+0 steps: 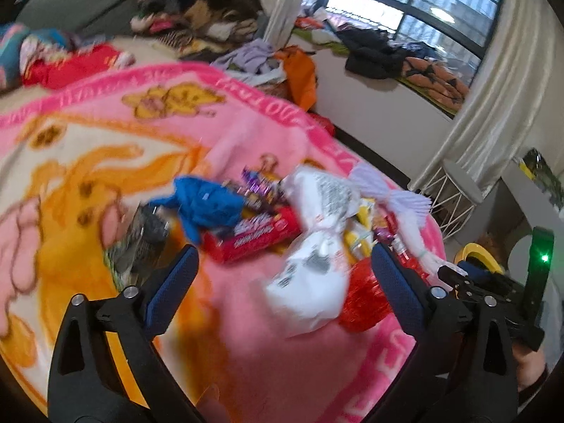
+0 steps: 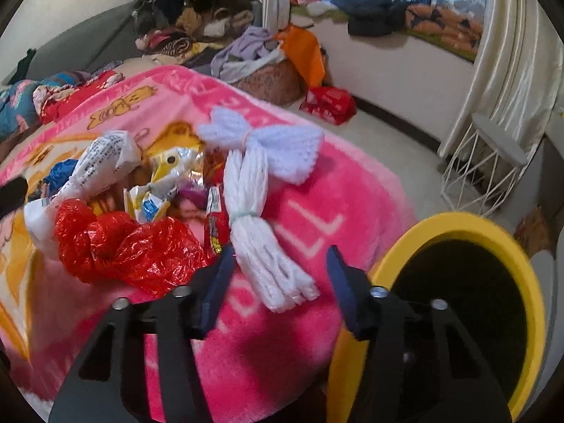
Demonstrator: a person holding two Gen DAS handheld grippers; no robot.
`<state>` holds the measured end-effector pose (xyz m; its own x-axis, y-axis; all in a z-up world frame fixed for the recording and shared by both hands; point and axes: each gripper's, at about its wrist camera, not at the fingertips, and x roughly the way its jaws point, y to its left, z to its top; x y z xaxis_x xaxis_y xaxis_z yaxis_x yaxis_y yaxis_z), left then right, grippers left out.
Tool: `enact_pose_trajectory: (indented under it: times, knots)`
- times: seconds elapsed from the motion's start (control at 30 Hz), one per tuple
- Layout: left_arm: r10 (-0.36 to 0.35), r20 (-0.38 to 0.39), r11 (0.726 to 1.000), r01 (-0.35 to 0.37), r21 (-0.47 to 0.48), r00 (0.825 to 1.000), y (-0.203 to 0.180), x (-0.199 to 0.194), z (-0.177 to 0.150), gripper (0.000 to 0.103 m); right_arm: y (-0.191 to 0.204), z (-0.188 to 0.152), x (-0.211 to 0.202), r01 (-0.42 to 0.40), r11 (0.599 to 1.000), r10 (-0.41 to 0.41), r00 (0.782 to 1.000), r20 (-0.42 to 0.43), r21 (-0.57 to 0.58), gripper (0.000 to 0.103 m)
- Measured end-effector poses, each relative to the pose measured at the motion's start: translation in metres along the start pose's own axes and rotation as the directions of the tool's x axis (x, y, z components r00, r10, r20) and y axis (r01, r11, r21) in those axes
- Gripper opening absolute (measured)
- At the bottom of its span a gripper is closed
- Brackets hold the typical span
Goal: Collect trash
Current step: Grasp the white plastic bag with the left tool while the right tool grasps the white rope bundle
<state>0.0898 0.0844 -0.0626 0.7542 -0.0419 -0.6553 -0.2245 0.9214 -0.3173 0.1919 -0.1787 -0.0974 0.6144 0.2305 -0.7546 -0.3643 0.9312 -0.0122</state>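
While its jaws stand spread with nothing between the pads, the left hand-held gripper (image 1: 283, 271) hangs over a pink blanket (image 1: 246, 359) on the bed, above a white printed wrapper (image 1: 310, 282) and close to a crumpled red bag (image 1: 366, 299). Past those lie a red snack box (image 1: 253, 236), a blue scrap (image 1: 208, 204) and purple wrappers (image 1: 261, 190), all heaped together; this view is blurred, so finer detail cannot be told. The right hand-held gripper (image 2: 280, 271) is partly spread, its jaws on either side of the lower end of a white yarn bundle (image 2: 261, 239), which lies on the blanket; the pads do not press on it. The bundle runs up to a pale lilac bow (image 2: 261, 141). To its left sit the red bag (image 2: 134, 246), a yellow-and-silver wrapper (image 2: 169, 169) and the white wrapper (image 2: 102, 162), touching one another. Just right of this gripper, beside the bed's edge, stands a yellow bin (image 2: 458, 222) with a dark inside. Farther off are a white wire stool (image 2: 493, 162), a cream curtain (image 2: 511, 70), a red bag on the floor (image 2: 328, 104) and piled clothes (image 2: 197, 7) by the window.
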Motion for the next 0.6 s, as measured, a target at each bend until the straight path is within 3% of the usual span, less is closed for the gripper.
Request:
enact_pose_trajectory:
  times: [0.1, 0.2, 0.37, 0.4, 0.6]
  knots:
    - [-0.048, -0.041, 0.997, 0.045, -0.068, 0.998, 0.012, 0.006, -0.007, 0.075, -0.003, -0.004, 0.006, -0.046, 0.998, 0.047, 0.999, -0.024, 0.047, 0.028]
    - [-0.106, -0.068, 0.99, 0.099, -0.101, 0.992, 0.017, 0.011, -0.012, 0.064, -0.001, -0.009, 0.004, -0.063, 0.997, 0.063, 0.998, -0.02, 0.042, 0.019]
    - [-0.186, -0.078, 0.976, 0.175, -0.129, 0.979, 0.015, 0.014, -0.014, 0.046, 0.001, -0.018, -0.012, -0.1, 0.993, 0.099, 0.995, 0.025, 0.06, 0.015]
    - [-0.197, -0.084, 0.974, 0.185, -0.134, 0.977, 0.014, 0.015, -0.014, 0.039, 0.0, -0.019, -0.016, -0.114, 0.991, 0.111, 0.993, 0.035, 0.072, 0.015]
    - [-0.201, -0.058, 0.974, 0.193, -0.117, 0.978, 0.008, 0.005, -0.012, 0.02, 0.004, -0.025, -0.043, -0.12, 0.991, 0.113, 0.988, 0.104, 0.065, 0.014]
